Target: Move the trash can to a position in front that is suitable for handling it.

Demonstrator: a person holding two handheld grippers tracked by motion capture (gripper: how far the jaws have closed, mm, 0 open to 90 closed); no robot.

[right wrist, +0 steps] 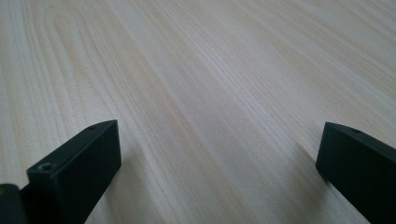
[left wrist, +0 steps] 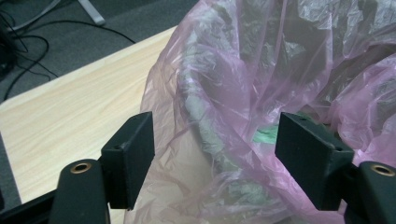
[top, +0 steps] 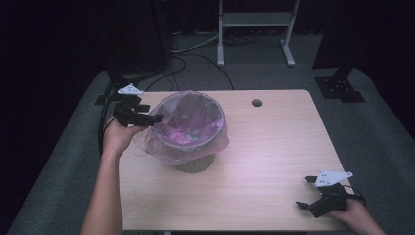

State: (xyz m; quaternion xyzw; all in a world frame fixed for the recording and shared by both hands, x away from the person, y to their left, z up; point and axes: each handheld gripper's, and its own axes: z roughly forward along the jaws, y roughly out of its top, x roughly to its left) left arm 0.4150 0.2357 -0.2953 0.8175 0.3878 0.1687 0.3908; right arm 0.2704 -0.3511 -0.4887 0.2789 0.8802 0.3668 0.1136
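The left hand-held gripper (top: pixel 155 118), at the left of the high view, has its jaws apart around the bin's (top: pixel 195 164) rim, one outside and one over the inside, with the pink bag (left wrist: pixel 224 88) loose between them; the pads do not yet press on the film. The bin stands left of centre on the counter (top: pixel 274 147), and the bag is folded over its rim and hangs down the outer wall. The step in hand looks like taking hold of the bag's edge. To do it well, close on the film alone, just above or outside the rim, so the bin wall is not pinched too. Catch a bunched fold, not a single thin layer, which could tear or slip. The right hand-held gripper (top: pixel 307 192) rests open at the lower right, nothing between its jaws; it could steady the bin.
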